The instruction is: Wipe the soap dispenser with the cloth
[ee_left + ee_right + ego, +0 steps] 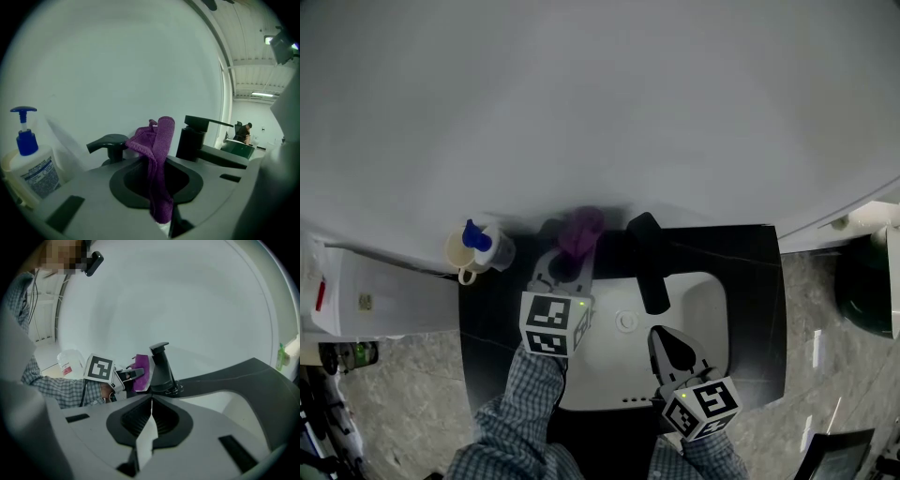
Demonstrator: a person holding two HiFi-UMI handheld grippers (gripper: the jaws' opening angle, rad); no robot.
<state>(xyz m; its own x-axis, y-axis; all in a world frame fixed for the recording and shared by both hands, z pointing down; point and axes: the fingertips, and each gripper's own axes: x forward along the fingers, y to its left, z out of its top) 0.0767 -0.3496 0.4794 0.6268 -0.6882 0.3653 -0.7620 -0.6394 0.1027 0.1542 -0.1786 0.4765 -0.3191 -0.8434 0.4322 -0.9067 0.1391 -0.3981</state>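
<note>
- The left gripper [158,165] is clamping its jaws tight on the purple cloth [158,140]. The cloth is standing up out of the jaws in a folded bunch, with a tail hanging down between them.
- The cloth is sitting just to the right of the black soap dispenser [108,143], level with its pump head. Whether the two are touching is not showing clearly.
- In the head view, the left gripper [570,255] is reaching to the back edge of the table [755,281], where the dispenser [549,231] is standing by the wall [581,94].
- The right gripper [151,401] is keeping its jaws pressed together with nothing between them.
- In the head view, the right gripper [658,332] is hovering over the front right part of the white sink [703,300], apart from the cloth [581,231].
- The black faucet [649,262] is rising between the two grippers and leaning out over the sink.
- A bottle with a blue pump [478,242] is standing in a pale cup at the table's left rear corner, well left of the dispenser.
- The table is lying black and glossy around the sink, with speckled floor [394,375] showing on both sides.
- Far off in the left gripper view, a person [243,131] is sitting under ceiling lights.
</note>
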